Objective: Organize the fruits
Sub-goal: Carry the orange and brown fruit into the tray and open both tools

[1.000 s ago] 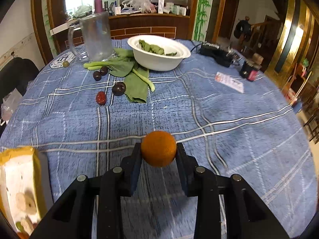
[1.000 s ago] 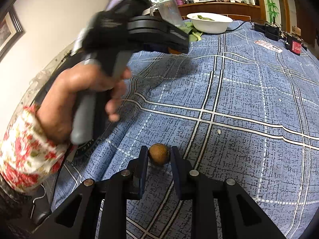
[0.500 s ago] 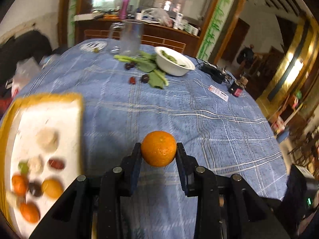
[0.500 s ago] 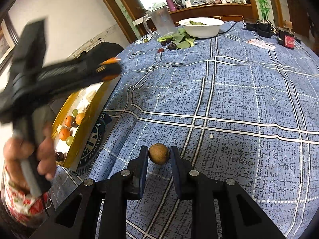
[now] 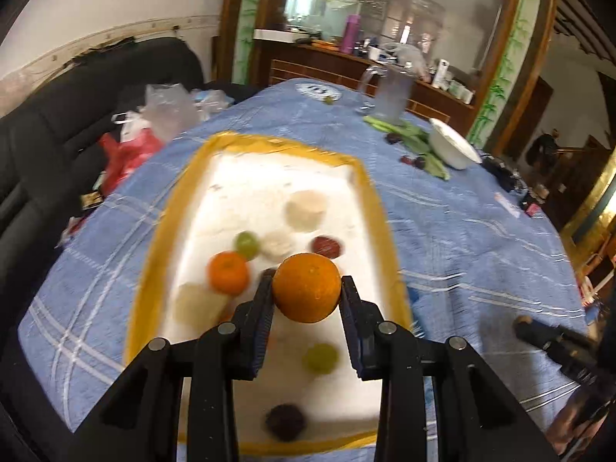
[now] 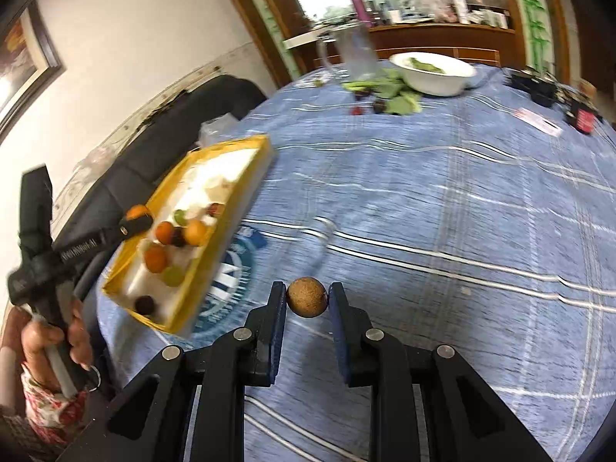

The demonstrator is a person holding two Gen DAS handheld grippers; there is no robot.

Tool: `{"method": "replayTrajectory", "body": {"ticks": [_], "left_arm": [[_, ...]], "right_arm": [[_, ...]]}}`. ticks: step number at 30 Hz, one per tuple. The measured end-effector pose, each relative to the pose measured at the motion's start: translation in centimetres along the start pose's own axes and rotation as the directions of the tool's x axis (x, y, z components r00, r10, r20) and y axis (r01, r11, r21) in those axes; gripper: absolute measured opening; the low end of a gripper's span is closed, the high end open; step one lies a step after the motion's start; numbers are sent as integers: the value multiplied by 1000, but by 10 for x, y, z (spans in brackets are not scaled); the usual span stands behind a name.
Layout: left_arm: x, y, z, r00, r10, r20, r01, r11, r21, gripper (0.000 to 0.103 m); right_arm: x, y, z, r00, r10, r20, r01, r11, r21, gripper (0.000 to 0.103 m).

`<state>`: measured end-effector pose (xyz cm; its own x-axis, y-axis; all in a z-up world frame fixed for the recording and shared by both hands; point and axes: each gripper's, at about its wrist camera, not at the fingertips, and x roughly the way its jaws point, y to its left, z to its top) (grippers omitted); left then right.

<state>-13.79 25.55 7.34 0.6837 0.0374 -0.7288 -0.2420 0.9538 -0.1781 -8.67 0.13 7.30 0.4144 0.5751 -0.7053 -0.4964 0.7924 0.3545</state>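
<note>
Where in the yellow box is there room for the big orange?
The far end of the yellow-rimmed white tray is bare, beyond the pale round fruit. The near half is crowded: small orange, green grapes, dark plum. The left gripper holds the large orange.

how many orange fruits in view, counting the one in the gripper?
3 at least. One orange is clamped in the left gripper above the yellow tray; two lie inside it. A yellower one is unclear; others may be hidden.

Blue plaid tablecloth (image 6: 442, 200) covers table. Far end: glass pitcher (image 6: 356, 52) beside white bowl (image 6: 435, 73) holding greens. Black sofa (image 5: 57, 115) behind, plastic bags (image 5: 161, 111) on it.
</note>
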Motion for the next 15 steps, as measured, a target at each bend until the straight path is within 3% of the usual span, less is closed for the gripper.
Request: {"method": "replayTrajectory", "body": {"ticks": [6, 11, 15], "left_arm": [[3, 16, -10, 999, 51, -11, -51, 998, 23, 33], [6, 10, -19, 998, 65, -13, -64, 995, 74, 33], [9, 17, -22, 998, 67, -15, -66, 996, 63, 33]], "right_arm": [[29, 44, 19, 997, 69, -36, -71, 996, -51, 25], [57, 78, 32, 994, 82, -70, -89, 991, -103, 25], [84, 97, 41, 992, 77, -101, -90, 987, -130, 25]]}}
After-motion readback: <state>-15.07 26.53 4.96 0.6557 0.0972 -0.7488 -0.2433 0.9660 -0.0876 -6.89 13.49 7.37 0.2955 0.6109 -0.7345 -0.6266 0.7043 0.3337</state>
